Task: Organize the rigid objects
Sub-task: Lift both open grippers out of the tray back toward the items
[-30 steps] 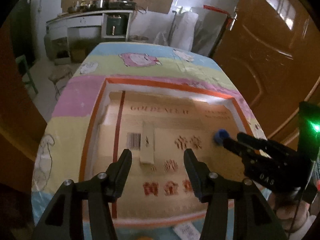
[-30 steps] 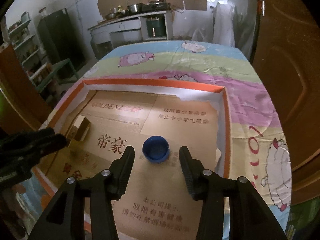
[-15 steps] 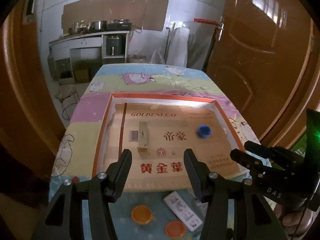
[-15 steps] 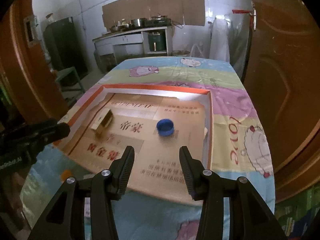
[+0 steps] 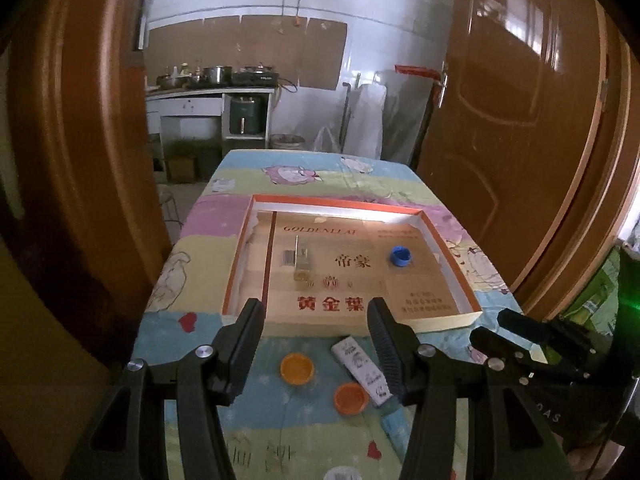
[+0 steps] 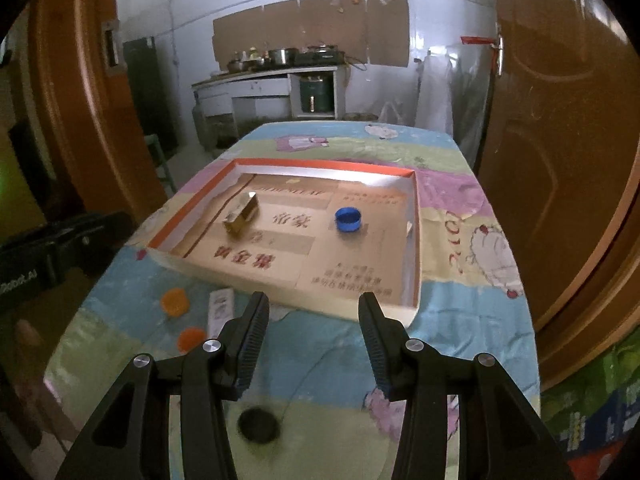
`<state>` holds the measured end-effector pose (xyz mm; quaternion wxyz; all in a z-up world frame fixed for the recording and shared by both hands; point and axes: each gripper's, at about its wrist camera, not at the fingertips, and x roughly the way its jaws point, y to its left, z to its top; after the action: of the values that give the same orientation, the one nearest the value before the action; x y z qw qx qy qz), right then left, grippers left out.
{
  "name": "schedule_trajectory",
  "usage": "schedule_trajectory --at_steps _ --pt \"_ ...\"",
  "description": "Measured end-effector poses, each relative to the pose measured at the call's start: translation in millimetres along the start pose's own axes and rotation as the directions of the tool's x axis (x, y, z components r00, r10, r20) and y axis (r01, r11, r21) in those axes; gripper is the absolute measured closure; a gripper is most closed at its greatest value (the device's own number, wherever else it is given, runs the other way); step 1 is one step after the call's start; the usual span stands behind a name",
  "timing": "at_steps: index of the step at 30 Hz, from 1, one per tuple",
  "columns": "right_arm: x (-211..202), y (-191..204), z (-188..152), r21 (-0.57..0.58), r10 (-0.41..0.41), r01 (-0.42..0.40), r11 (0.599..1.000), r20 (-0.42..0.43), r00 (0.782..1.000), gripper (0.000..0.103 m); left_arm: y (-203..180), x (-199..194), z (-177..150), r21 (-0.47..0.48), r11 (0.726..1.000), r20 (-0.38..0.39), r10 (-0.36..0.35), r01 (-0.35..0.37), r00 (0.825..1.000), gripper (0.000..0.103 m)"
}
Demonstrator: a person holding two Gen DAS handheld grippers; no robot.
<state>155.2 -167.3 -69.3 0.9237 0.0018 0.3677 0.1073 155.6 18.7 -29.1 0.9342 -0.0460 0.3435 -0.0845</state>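
- now both views take in far more than a second ago: the whole table [image 5: 256,432] with its cartoon cloth, and the whole tray [image 5: 452,272], where before the tray floor filled the frames. both tools have drawn back toward the near end of the table.
- left hand-held gripper [image 5: 316,344] hangs above the near strip of table in front of the tray, its fingers apart with nothing between them. right hand-held gripper [image 6: 312,340] does the same in its own view, fingers spread and empty; a second ago it stood right over the blue cap.
- tray, a flattened carton with orange rim, carries two things, well apart: the gold box [image 6: 241,219] left of middle and the blue cap [image 6: 348,219] toward the right wall. my reading is that both count as placed and the pull-back is the way to the next pick.
- near strip, newly in view, has the things not yet sorted: a white packet [image 5: 362,368], two orange caps, one [image 5: 297,368] nearer the tray, one [image 5: 351,398] touching or just beside the packet, a bluish piece [image 5: 394,426] at the packet's near end, too blurred to name, and a dark cap [image 6: 258,424] near the right tool.
- writing: "goldenleaf" in latin letters at the tray's far side, large red "黄金葉" at the near side, "帝豪" in the middle, and a barcode beside the box. the block of small characters at the near right is too fine to read. the packet's print is unreadable. part of a word ending "robot.ai" shows on the left tool's body in the right view.
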Motion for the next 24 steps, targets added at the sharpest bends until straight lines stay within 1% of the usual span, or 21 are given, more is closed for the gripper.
schedule_trajectory --at_steps 9,13,16,20,24 --pt "-35 11 -26 0.013 0.015 -0.016 1.0 0.022 1.0 0.055 6 -33 -25 -0.021 0.999 0.038 0.034 -0.034 0.999 0.049" --pt "-48 18 -42 -0.005 0.031 -0.031 1.0 0.025 0.999 0.055 5 -43 -35 -0.025 0.999 0.049 0.027 -0.025 0.998 0.049" --pt "-57 25 -57 -0.028 0.05 -0.049 0.998 0.026 0.998 0.055 3 -47 -44 -0.022 1.0 0.043 0.013 -0.012 0.999 0.049" --pt "-59 36 -76 -0.05 0.078 -0.078 0.996 0.006 0.997 0.055 0 -49 -56 -0.004 0.999 0.032 0.04 -0.04 0.999 0.049" --pt "-56 47 -95 -0.086 0.095 -0.097 0.992 -0.025 0.995 0.054 -1 -50 -68 -0.002 0.999 0.035 0.038 -0.038 0.999 0.049"
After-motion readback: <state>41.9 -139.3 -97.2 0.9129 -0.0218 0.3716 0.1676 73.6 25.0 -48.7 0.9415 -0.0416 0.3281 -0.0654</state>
